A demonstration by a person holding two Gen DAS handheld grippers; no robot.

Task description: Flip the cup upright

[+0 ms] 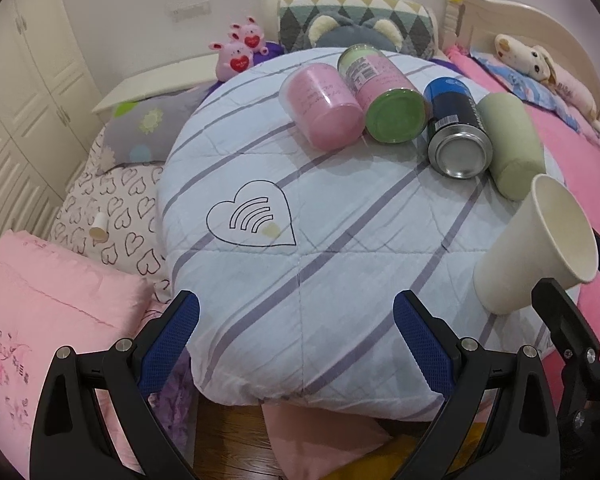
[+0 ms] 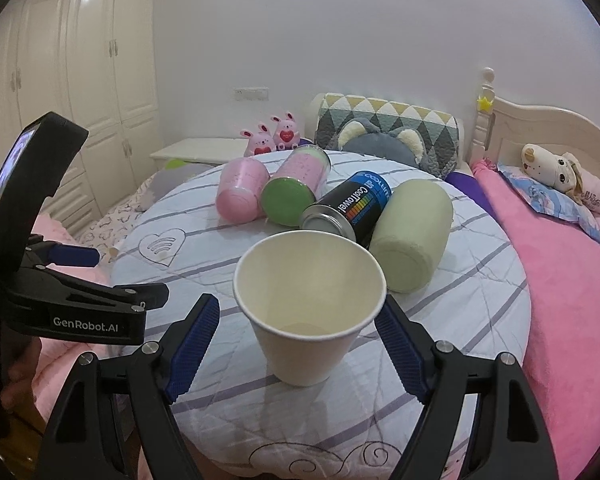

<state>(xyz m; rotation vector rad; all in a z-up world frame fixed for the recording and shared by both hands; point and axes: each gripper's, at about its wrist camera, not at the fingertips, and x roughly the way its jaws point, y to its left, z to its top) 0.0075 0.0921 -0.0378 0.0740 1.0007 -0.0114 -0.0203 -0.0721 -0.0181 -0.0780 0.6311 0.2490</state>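
Note:
A cream paper cup (image 2: 306, 312) stands upright, mouth up, on the round striped cushion (image 2: 204, 256). My right gripper (image 2: 300, 336) is open, its blue pads on either side of the cup and apart from it. In the left wrist view the cup (image 1: 540, 248) is at the right edge, with the right gripper's black finger (image 1: 560, 320) beside it. My left gripper (image 1: 296, 340) is open and empty over the cushion's (image 1: 300, 240) near edge.
Several cans and jars lie on their sides at the cushion's far side: a pink one (image 2: 240, 190), a green-ended one (image 2: 290, 196), a black and blue can (image 2: 348, 208), a pale green one (image 2: 412, 232). Pink bed (image 2: 560, 280) lies right, pillows left.

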